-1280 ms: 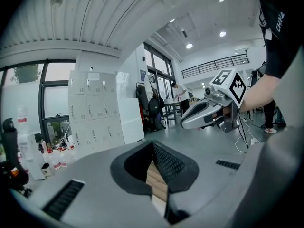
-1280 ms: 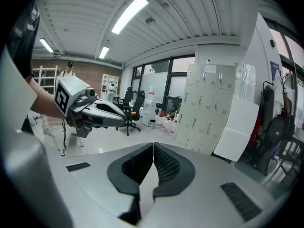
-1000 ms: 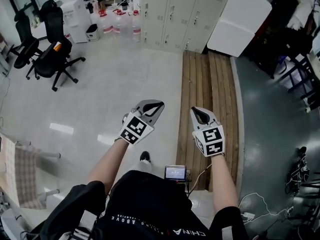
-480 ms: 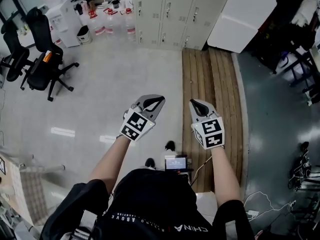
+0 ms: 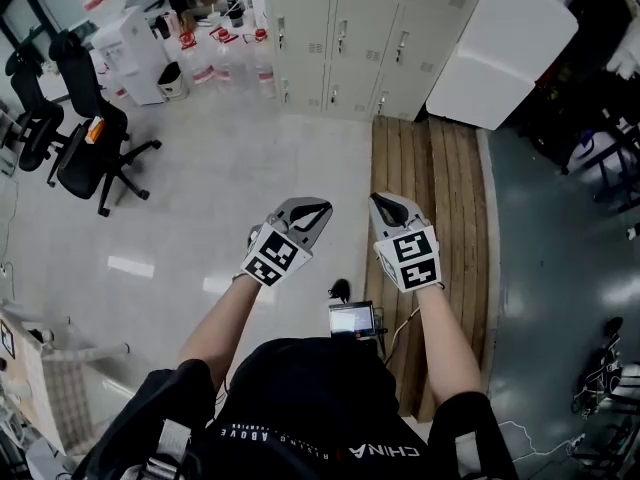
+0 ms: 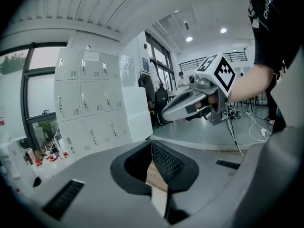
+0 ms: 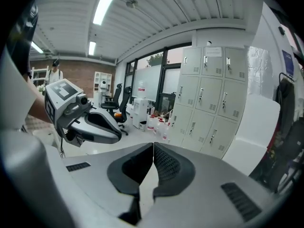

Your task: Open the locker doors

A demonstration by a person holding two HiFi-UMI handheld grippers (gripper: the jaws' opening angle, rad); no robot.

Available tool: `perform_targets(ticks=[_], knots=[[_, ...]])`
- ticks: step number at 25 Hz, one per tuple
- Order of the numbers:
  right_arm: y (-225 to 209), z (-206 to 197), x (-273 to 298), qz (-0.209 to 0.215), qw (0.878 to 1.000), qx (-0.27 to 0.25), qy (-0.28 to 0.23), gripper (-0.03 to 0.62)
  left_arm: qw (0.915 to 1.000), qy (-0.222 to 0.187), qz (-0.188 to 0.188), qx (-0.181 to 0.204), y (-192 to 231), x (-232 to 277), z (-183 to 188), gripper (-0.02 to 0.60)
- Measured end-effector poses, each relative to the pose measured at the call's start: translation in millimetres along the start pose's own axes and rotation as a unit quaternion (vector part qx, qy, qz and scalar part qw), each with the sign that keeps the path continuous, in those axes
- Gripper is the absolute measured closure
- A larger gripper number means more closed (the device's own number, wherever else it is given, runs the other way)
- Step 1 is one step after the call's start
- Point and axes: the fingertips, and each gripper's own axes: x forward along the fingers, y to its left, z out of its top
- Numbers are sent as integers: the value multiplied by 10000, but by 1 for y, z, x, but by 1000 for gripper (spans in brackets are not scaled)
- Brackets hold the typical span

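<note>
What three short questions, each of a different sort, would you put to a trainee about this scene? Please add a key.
1. True or false: the left gripper touches the lockers.
2. Choose one. The right gripper is: A, shut and empty; B, wide open; C, shut on a door handle.
3. Fill the gap: in the head view, the black office chairs stand to the ___ of the lockers.

Key: 1 false, as both grippers are in the air, well short of the lockers; 2 A; 3 left.
</note>
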Motion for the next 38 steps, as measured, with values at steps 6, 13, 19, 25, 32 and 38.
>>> perform_targets(ticks=[6,13,19,25,32,38], knots=[[-101,21,58,293,9996,-36,-35,562,9997,56,220,-38,70,92,38,560],[-178,20,111,434,9990,-48,-105,562,9995,172,253,-59,109,162,49,560],[-212,29,156,453,9989,-56,-112,562,9991,213,335,-157,161,196,44,560],[-258,48,225,133,9999,-18,-101,562,9995,-32,99,-310,224,250,39,561],[-328,106,337,-188,9998,-60,49,562,9986,-174,119,-491,376,306,41,561],[-381,161,426,-544,9985,90,20,562,9987,-222,44,-448,492,340,48,560]])
